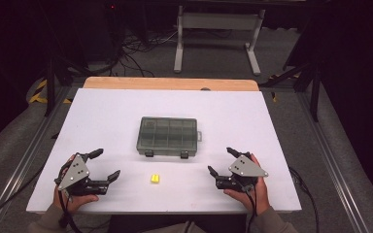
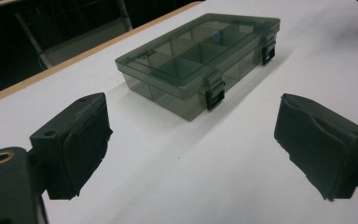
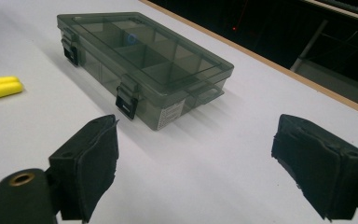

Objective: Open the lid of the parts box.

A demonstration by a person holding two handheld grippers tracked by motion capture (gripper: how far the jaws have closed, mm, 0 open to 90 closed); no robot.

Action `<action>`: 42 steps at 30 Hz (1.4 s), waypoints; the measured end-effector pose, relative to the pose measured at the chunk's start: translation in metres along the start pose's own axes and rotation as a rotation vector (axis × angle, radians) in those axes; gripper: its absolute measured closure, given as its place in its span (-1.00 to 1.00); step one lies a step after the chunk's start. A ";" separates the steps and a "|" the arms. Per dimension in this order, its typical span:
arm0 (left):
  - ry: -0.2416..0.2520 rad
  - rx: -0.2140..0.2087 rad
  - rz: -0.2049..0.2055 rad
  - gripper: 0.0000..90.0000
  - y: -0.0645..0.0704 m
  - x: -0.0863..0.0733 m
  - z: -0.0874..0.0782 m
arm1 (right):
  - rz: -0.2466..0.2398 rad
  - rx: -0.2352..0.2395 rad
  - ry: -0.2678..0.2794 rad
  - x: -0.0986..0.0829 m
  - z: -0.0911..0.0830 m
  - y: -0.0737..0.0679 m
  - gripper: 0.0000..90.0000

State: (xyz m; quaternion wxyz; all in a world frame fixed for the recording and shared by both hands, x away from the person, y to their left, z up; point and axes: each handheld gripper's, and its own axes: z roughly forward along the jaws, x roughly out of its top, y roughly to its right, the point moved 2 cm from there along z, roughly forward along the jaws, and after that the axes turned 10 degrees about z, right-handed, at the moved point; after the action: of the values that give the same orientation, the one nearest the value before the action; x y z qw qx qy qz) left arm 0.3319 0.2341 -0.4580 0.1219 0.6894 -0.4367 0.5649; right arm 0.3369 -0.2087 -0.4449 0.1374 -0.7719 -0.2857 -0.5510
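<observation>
Flanking bare table, both hand-held grippers gape near the compartment box.

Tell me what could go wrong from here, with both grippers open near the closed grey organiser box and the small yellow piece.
1. The translucent grey plastic compartment box is closed, both dark front latches down; prying one with the right gripper may slide the box unless the left gripper braces it.
2. The small yellow foam-like piece lies loose on the white table; wide jaws could nudge it away or crush it.
</observation>
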 end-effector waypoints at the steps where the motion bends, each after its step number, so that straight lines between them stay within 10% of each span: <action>1: 0.000 0.000 0.000 -0.74 0.000 0.000 0.000 | 0.000 0.000 0.000 0.000 0.000 0.000 -0.68; 15: -0.026 -0.056 -0.006 -0.68 -0.005 0.001 0.021 | 0.024 0.009 -0.019 0.005 0.022 0.000 -0.64; 28: -0.080 -0.152 -0.012 -0.68 -0.030 0.018 0.092 | 0.094 0.149 -0.174 0.020 0.080 0.004 -0.51; 42: -0.200 -0.211 -0.044 -0.36 -0.032 0.004 0.109 | 0.076 0.185 -0.257 0.015 0.094 0.001 0.06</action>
State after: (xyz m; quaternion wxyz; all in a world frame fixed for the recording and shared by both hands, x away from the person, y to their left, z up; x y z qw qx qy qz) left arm 0.4282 0.1790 -0.4802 0.1619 0.7349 -0.4885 0.4417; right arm 0.4139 -0.1555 -0.4642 0.1909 -0.8304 -0.3208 -0.4136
